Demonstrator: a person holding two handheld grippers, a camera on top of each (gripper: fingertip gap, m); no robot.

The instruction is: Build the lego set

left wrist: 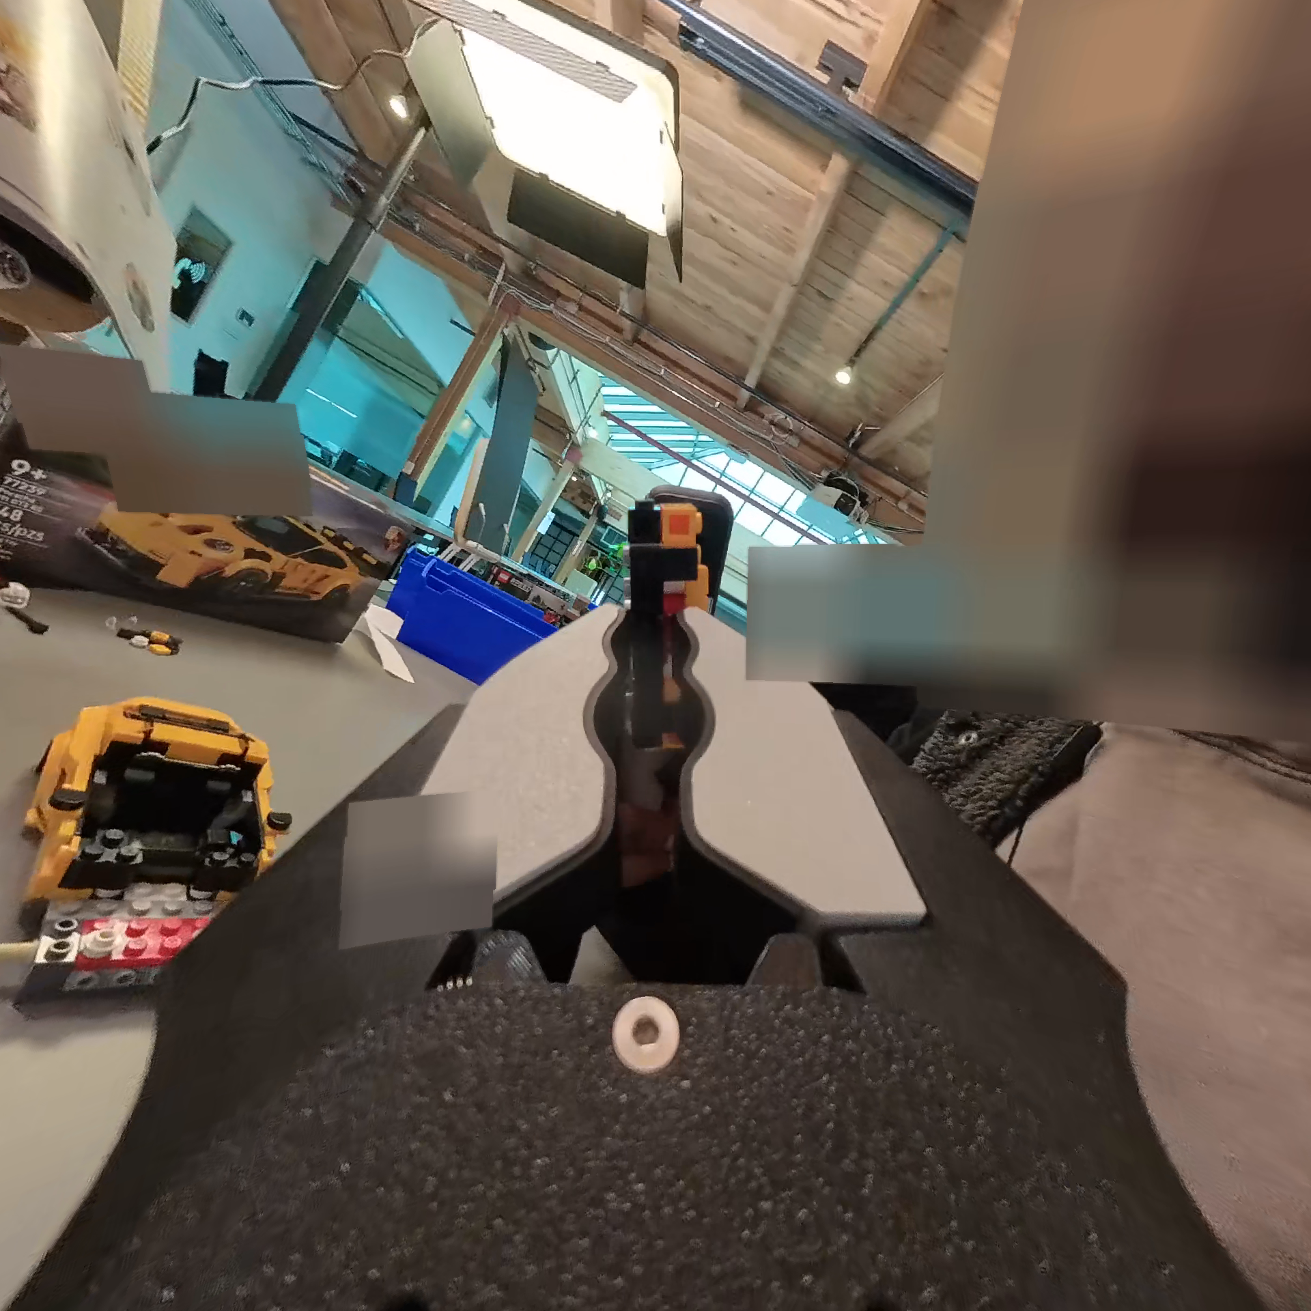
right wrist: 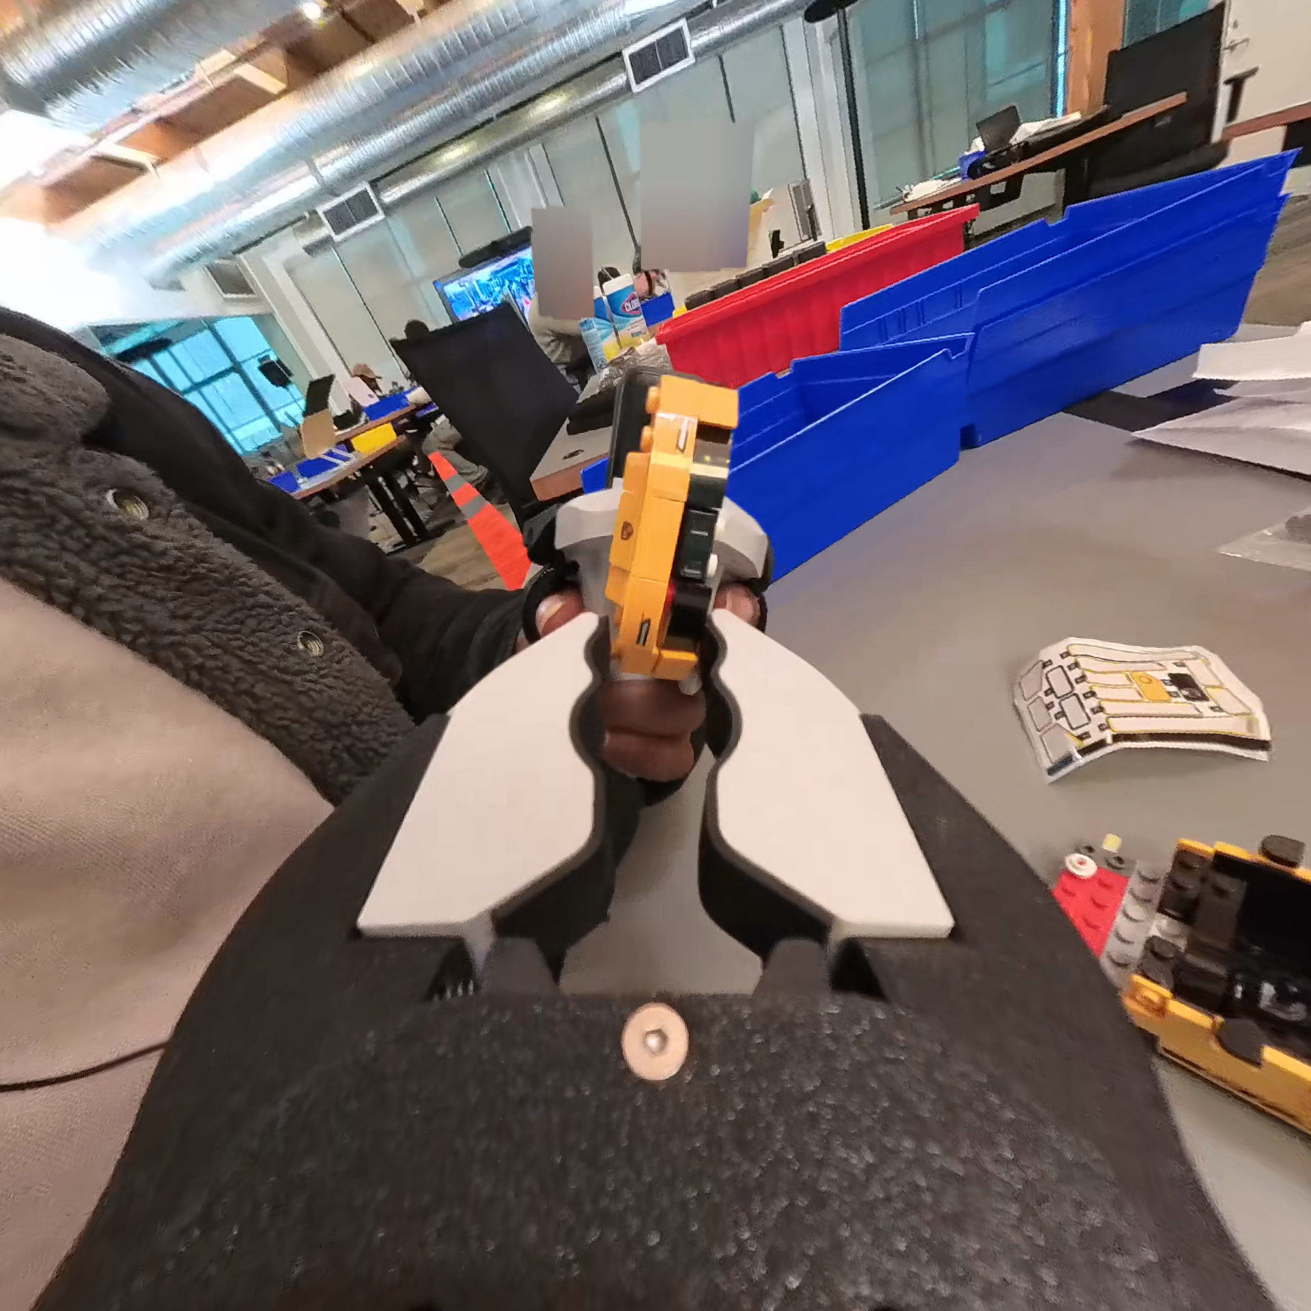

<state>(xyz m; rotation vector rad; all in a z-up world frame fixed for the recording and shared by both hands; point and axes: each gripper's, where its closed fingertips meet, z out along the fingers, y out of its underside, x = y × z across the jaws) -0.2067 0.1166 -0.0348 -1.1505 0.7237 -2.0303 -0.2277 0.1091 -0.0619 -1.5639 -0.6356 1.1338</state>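
Note:
My left gripper (left wrist: 649,617) points up and is shut on a small yellow and black lego sub-assembly (left wrist: 667,553), which sticks out past its tips. The right wrist view shows the same sub-assembly (right wrist: 667,511) upright in the air. My right gripper (right wrist: 656,638) is closed on its lower end. The left gripper's grey fingers (right wrist: 582,525) hold it from the far side, with a hand (right wrist: 645,731) below. The partly built yellow car (left wrist: 149,801) sits on the grey table, its black interior and red base plates showing. It also shows in the right wrist view (right wrist: 1220,979).
The lego box (left wrist: 234,560) stands at the back left, with loose small pieces (left wrist: 149,638) in front of it. A sticker sheet (right wrist: 1142,702) lies on the table (right wrist: 958,603). Blue bins (right wrist: 1064,340), a red bin (right wrist: 801,312) and papers (right wrist: 1248,404) line the far edge. The person's jacket (right wrist: 177,567) is close on the left. The tips of both grippers are at nearly the same place. The partly built yellow car (left wrist: 149,801) is about equally far from each gripper, around 20 cm.

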